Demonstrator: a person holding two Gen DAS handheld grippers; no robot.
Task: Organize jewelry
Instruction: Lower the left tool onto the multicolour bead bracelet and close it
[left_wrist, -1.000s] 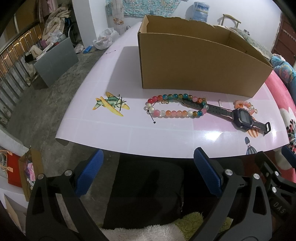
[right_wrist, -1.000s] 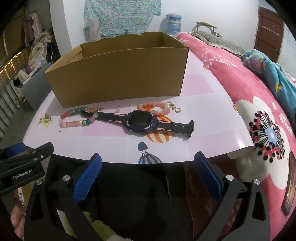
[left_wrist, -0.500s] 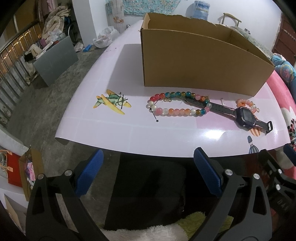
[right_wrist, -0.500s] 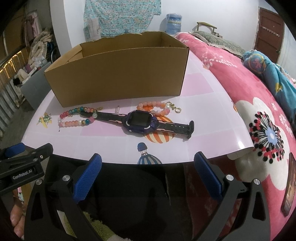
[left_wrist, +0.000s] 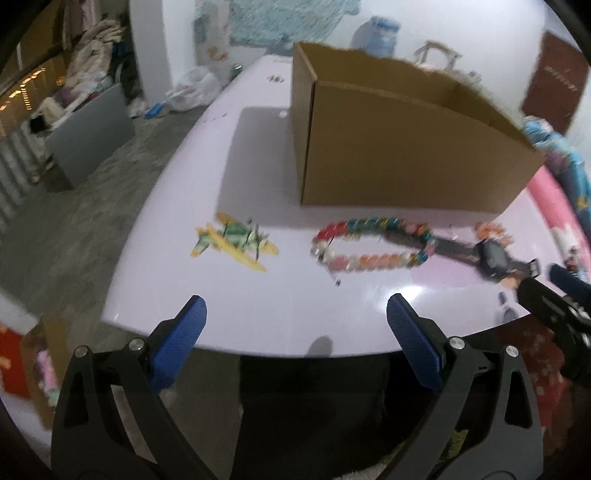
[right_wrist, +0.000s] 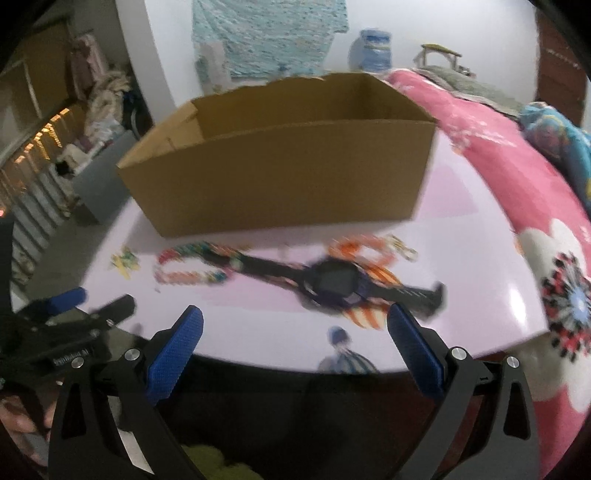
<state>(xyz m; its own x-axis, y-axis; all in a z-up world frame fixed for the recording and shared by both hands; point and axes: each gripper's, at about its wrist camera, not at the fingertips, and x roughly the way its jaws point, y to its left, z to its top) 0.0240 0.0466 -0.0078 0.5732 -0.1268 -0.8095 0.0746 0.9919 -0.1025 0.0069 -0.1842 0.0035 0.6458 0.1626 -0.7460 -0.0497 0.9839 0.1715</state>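
1. Your left gripper (left_wrist: 295, 332) and your right gripper (right_wrist: 295, 332) both have the jaws spread wide and hold nothing; both hang over the near edge of the tabletop (left_wrist: 177, 236).
2. The bead bracelet (left_wrist: 373, 245) lies flat in a long loop, between the near edge and the front wall of the cardboard box (left_wrist: 406, 162). It looks light and limp, and the round beads are probably slippery. Pinch across one side of the loop, not over a single bead, so that it does not roll out.
3. The watch (right_wrist: 332, 282) lies toward the right edge, and one strap end touches or overlaps the bead bracelet. The case seems stiff and heavier, the strap soft. Take it at the strap just beside the case.
4. A small orange bracelet (right_wrist: 364, 249) lies just behind the watch; the blur hides its details. I judge it delicate, so close gently.
5. The box is open at the top and looks empty.
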